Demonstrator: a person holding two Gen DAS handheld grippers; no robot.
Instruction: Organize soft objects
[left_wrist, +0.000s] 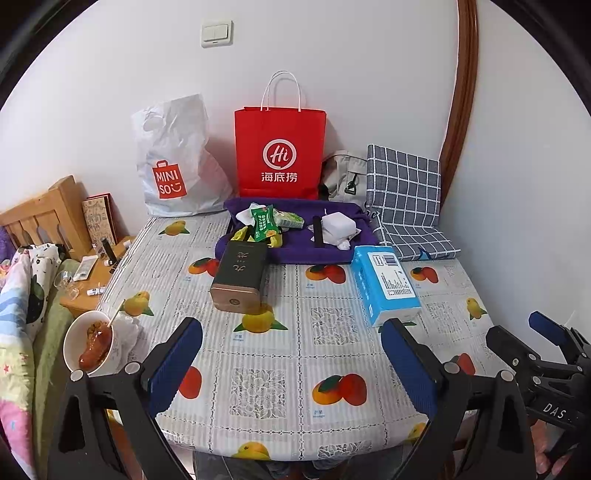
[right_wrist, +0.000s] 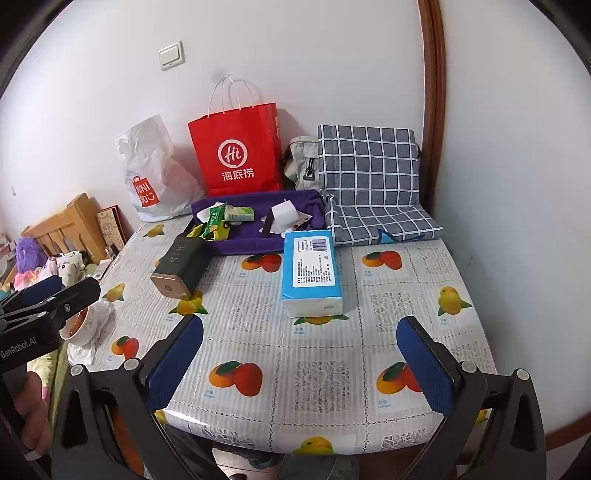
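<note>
A blue tissue pack (left_wrist: 384, 284) (right_wrist: 312, 273) lies on the fruit-print table, just beyond both grippers. Behind it a purple cloth (left_wrist: 295, 251) (right_wrist: 251, 243) holds green snack packets (left_wrist: 264, 221) and a white block (left_wrist: 338, 223). A grey plaid cushion (left_wrist: 406, 199) (right_wrist: 369, 177) leans in the back right corner. My left gripper (left_wrist: 291, 354) hovers open over the table's near part, holding nothing. My right gripper (right_wrist: 301, 356) is also open and empty, to the right of the left one.
A dark tin box (left_wrist: 240, 277) (right_wrist: 181, 269) lies left of the tissue pack. A red paper bag (left_wrist: 280, 147), a white plastic bag (left_wrist: 173, 162) and a grey bag (left_wrist: 343, 177) stand against the wall. A bowl of food (left_wrist: 90, 343) sits at the table's left edge, beside a bed.
</note>
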